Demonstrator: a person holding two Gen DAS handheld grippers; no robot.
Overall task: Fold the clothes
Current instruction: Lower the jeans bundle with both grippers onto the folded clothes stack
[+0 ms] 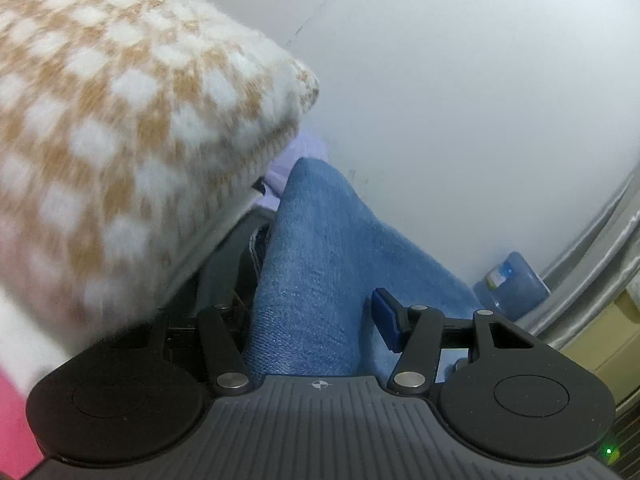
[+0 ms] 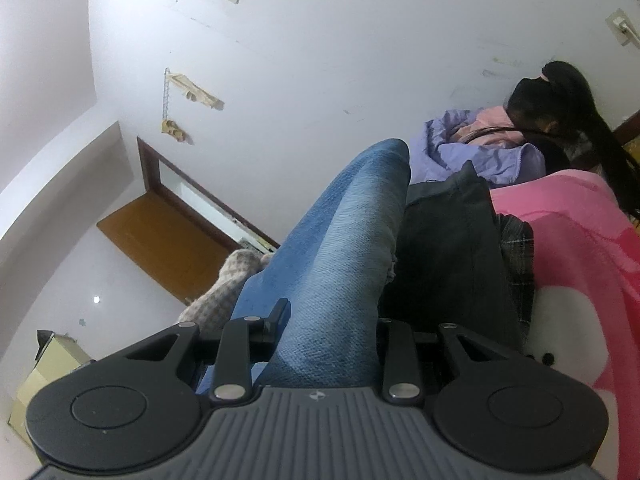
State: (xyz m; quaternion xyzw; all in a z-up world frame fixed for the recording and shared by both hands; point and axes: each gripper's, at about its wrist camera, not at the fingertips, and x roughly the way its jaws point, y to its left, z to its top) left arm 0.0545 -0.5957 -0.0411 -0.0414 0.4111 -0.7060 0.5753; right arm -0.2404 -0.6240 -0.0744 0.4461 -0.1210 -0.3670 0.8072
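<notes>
Left wrist view: the left gripper (image 1: pixel 316 316) has a band of blue denim jeans (image 1: pixel 320 264) running between its fingers, the cloth rising away from the camera toward a white wall (image 1: pixel 460 100). One blue-padded finger (image 1: pixel 386 320) shows clear on the right of the cloth, with denim draped on both sides of it; the other finger is hidden behind the fabric, so whether the pads press on the denim cannot be told. A fluffy tan-and-white checked cushion (image 1: pixel 132 120), blurred, fills the upper left, just beside the jeans. A blue water jug (image 1: pixel 512 284) stands by the wall at the lower right, next to grey curtain folds (image 1: pixel 600 248), and a strip of pink bedding (image 1: pixel 12 420) shows at the lower left edge. Seen from the right wrist, the right gripper (image 2: pixel 328 324) likewise has the jeans (image 2: pixel 340 248) between its fingers, the denim bunched thick and filling the gap; one dark finger (image 2: pixel 278 314) lies against the left side of the cloth, the other is covered, and the hold appears to be a pinch. Beside the jeans lie a dark garment (image 2: pixel 452 256) and a plaid piece (image 2: pixel 518 264) on a pink blanket (image 2: pixel 580 248). A person in a lilac jacket (image 2: pixel 480 156) sits beyond, near the wall. A wooden door (image 2: pixel 168 240) stands at the left.
</notes>
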